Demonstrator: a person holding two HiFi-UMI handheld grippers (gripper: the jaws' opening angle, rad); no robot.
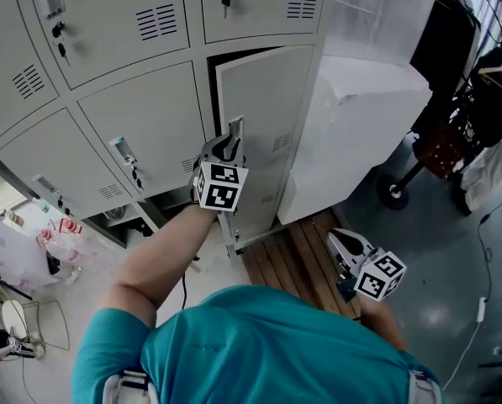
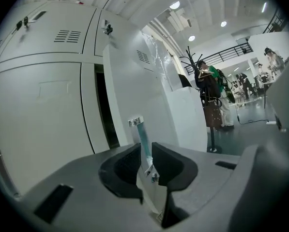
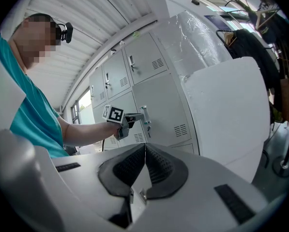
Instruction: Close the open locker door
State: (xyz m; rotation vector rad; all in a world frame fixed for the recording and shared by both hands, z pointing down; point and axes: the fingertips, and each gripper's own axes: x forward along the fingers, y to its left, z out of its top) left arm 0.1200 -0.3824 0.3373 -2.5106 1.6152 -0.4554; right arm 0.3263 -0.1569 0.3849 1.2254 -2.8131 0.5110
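The open locker door (image 1: 267, 154) is grey, with a vent low down and a metal handle (image 1: 236, 126) on its left edge. It stands ajar, and a dark gap (image 1: 210, 91) shows beside it. My left gripper (image 1: 232, 141) is shut on that handle. In the left gripper view the handle (image 2: 140, 134) sits pinched between the dark pads of my left gripper (image 2: 144, 151), in front of the door (image 2: 134, 91). My right gripper (image 1: 339, 241) hangs low on the right, away from the lockers. Seen in its own view, my right gripper (image 3: 144, 151) is shut on nothing.
Closed lockers (image 1: 124, 15) with keys fill the wall to the left and above. A tall white wrapped cabinet (image 1: 364, 116) stands right of the door, with a wooden pallet (image 1: 297, 263) below it. A stand's round base (image 1: 393, 194) and clutter (image 1: 32, 242) lie on the floor.
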